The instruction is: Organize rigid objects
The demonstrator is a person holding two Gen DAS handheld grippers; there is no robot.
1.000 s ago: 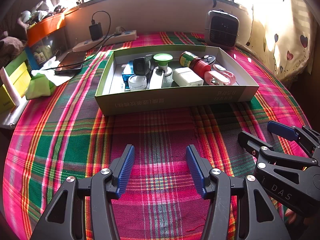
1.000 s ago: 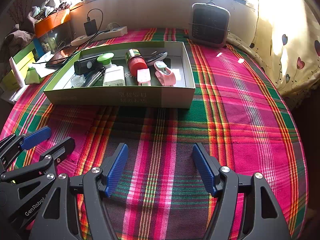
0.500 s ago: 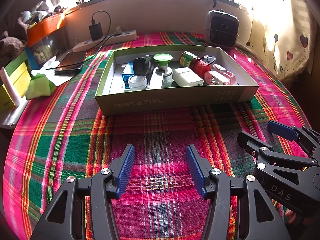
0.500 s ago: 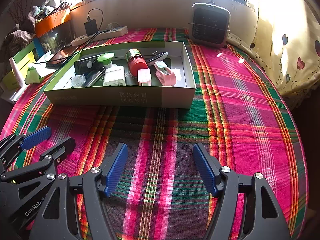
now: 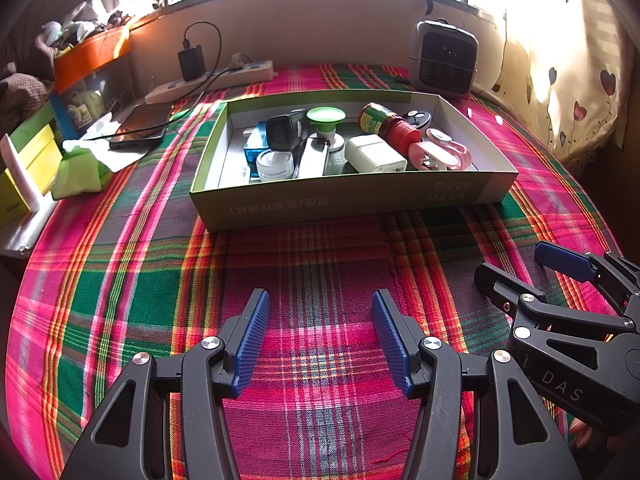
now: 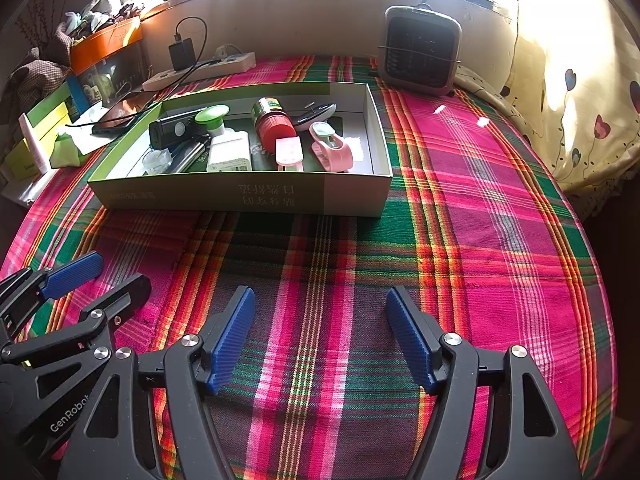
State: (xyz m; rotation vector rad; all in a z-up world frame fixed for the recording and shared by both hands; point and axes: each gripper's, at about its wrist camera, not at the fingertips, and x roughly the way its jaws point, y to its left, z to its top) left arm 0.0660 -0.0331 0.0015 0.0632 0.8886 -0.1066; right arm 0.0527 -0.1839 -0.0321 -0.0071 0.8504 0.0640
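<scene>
A: Nearest first. Left gripper [image 5: 320, 336] spread wide over the plaid cloth [image 5: 312, 264], nothing between its pads. Right gripper [image 6: 320, 332] likewise wide and empty, just beside it; the two sit close, side by side.

B: Risk at that range?

A: Judgement: if both reach forward together they could knock each other, being that near. The cloth shows a ridge or fold in front of the left gripper; a low fingertip might catch and drag it, shifting the box.

B: Room ahead?

A: A bare stretch of cloth lies between grippers and the green box [image 5: 344, 200]. Its near wall stands up; an approach too low would push the box instead of clearing the rim.

B: Contents?

A: Crowded. Red-capped bottle [image 6: 272, 120] lies on its side, touching or nearly touching the white block [image 6: 230, 154] and pink clip [image 6: 332, 146]. It could roll if nudged. Open floor only at the box's right end.

B: Beyond?

A: Heater [image 6: 420, 54] behind the right corner, power strip [image 5: 216, 80] and cable at back left. Keep clear.
</scene>
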